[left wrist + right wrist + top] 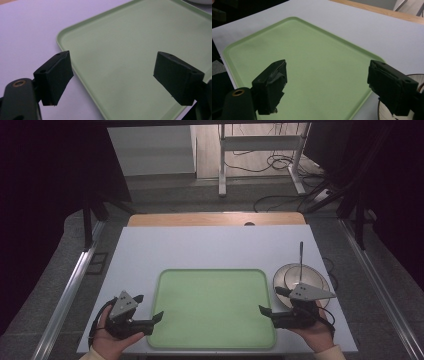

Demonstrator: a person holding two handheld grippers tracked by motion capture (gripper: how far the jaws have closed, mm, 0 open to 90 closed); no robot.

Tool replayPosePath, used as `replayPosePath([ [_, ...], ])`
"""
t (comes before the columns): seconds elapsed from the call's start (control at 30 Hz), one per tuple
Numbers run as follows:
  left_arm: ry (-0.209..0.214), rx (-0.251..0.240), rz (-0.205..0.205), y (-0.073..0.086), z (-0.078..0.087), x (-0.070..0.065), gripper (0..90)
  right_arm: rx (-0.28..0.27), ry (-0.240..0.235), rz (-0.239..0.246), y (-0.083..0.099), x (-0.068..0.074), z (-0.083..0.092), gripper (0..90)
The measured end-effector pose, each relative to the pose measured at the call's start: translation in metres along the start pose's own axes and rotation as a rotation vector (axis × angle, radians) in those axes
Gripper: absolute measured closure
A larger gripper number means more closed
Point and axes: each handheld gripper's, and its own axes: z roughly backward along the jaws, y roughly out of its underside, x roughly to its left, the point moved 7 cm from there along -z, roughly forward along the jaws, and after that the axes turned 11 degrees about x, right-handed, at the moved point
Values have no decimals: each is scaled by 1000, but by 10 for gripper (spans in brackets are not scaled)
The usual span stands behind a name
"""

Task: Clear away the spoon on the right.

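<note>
Right now both grippers are wide open and hold nothing. The left gripper [150, 312] waits at the left side of the green tray [215, 340], and the right gripper [270, 306] waits at its right side. Just beside that hand sit stacked bowls [287, 276] with what may be a spoon [301, 257]. To lift a bowl well, pinch its rim slowly and keep it level.

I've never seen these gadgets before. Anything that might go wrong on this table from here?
The bowl sits close beside the right hand-held gripper, with a thin utensil sticking out of it; a careless swing might knock it over. Both the right and the left hand-held gripper hang open over the green tray's edges, so a low pass could nudge the tray.
</note>
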Motion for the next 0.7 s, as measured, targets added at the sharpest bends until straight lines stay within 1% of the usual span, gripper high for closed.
replayPosePath([
  [0.17, -3, 5, 2, 1, -1, 0, 151, -1, -3, -17, -4, -4, 1, 177],
  [0.33, -8, 15, 3, 4, -1, -1, 151, -4, -3, -10, -8, -4, 1, 178],
  [0.43, -13, 19, 4, 5, -1, -2, 152, -13, -3, -8, -16, -5, -1, 178],
  [0.47, -14, 19, 6, 5, -1, -2, 152, -13, -3, -8, -16, -5, -1, 178],
  [0.5, -17, 21, 7, 7, -1, -2, 152, -18, 0, -5, -21, -6, -1, 178],
  [0.53, -17, 21, 7, 7, -1, -2, 152, -18, 0, -5, -21, -6, -1, 178],
  [0.57, -21, 25, 10, 8, 0, -2, 152, -22, 2, -1, -26, -6, -1, 178],
  [0.6, -21, 25, 10, 8, 0, -2, 152, -22, 2, -1, -26, -6, -1, 178],
  [0.7, -26, 34, 14, 12, 0, -1, 153, -33, 7, -7, -32, -12, 0, 181],
])
